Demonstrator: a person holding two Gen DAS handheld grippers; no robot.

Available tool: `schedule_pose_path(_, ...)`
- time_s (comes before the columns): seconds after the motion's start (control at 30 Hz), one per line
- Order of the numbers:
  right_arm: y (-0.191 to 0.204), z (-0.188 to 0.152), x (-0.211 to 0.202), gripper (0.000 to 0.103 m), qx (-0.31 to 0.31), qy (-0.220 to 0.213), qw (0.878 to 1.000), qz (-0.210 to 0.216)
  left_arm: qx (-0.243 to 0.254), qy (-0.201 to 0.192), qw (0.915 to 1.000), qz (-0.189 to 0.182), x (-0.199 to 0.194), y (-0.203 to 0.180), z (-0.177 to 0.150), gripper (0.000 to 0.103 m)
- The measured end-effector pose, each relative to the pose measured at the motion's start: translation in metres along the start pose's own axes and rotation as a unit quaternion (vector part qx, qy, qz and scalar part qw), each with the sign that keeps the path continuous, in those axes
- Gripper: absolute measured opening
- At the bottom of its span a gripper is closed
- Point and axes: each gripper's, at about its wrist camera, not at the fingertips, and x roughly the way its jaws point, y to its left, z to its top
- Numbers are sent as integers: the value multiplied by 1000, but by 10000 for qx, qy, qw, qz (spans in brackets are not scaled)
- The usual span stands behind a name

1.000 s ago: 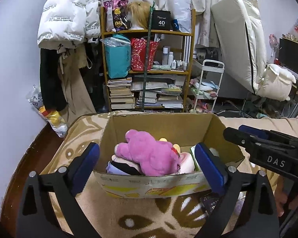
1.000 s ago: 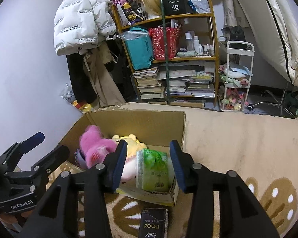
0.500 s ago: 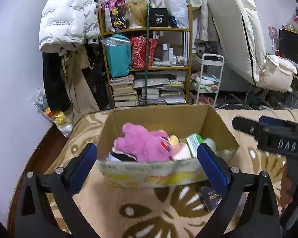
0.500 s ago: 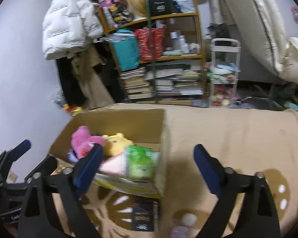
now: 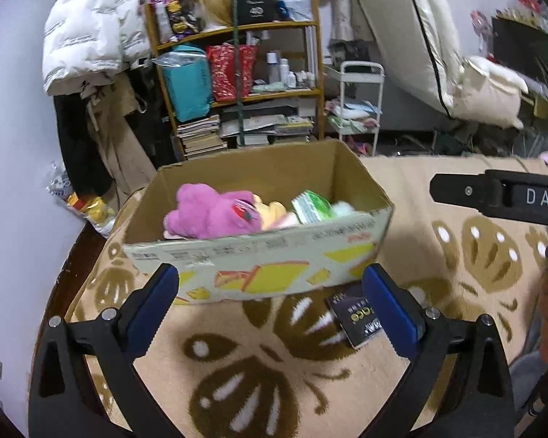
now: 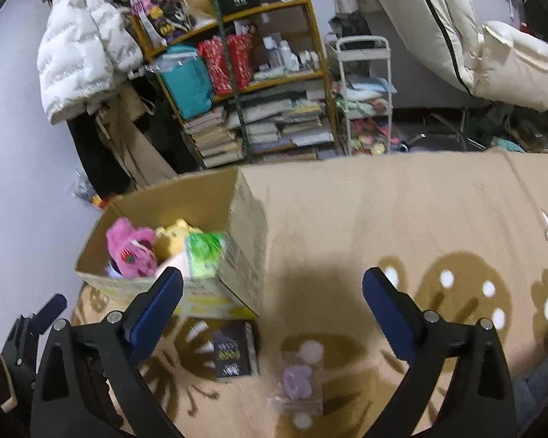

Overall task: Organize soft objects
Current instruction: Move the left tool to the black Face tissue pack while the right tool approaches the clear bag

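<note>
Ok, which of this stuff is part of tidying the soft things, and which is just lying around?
Part of the job:
cardboard box
pink plush toy
yellow plush toy
green tissue pack
small purple packet

Just lying about:
black packet
bookshelf
white jacket

- Right gripper (image 6: 273,288): a sec ago its blue pads were close either side of the green-and-white soft pack (image 6: 204,254) in the brown cardboard box (image 6: 244,226); jaws since swung wide, nothing btwn them now, pack left lying in box.
- Right gripper pulled back & to the right; box now off to its left, small lilac item in clear wrap (image 6: 299,383) on the beige patterned blanket (image 6: 402,211) has come into its view.
- Left gripper (image 5: 270,292) opened slightly more, backed off; box front now above its pads, black booklet (image 5: 358,315) more exposed.
</note>
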Motion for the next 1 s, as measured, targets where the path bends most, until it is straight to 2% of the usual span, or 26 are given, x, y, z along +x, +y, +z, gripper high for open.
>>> schedule_pose_path(0.3, -13, -16, 25, 103, 200, 685, 9974, -55, 460, 256, 9986, -96, 29, -35, -20, 99)
schedule_pose_path(0.57, -30, -31, 55, 103, 678, 1297, 9892, -14, 222, 705, 9941, -794, 58, -45, -30, 99)
schedule_pose_path(0.7, -32, -36, 64, 103, 753, 1486, 9860, 25, 400, 782, 9931, -771, 67, -53, -35, 99)
schedule_pose_path(1.0, -39, -47, 84, 103, 953, 1888, 9773, -113, 449, 939, 9914, -787, 81, -58, -41, 99)
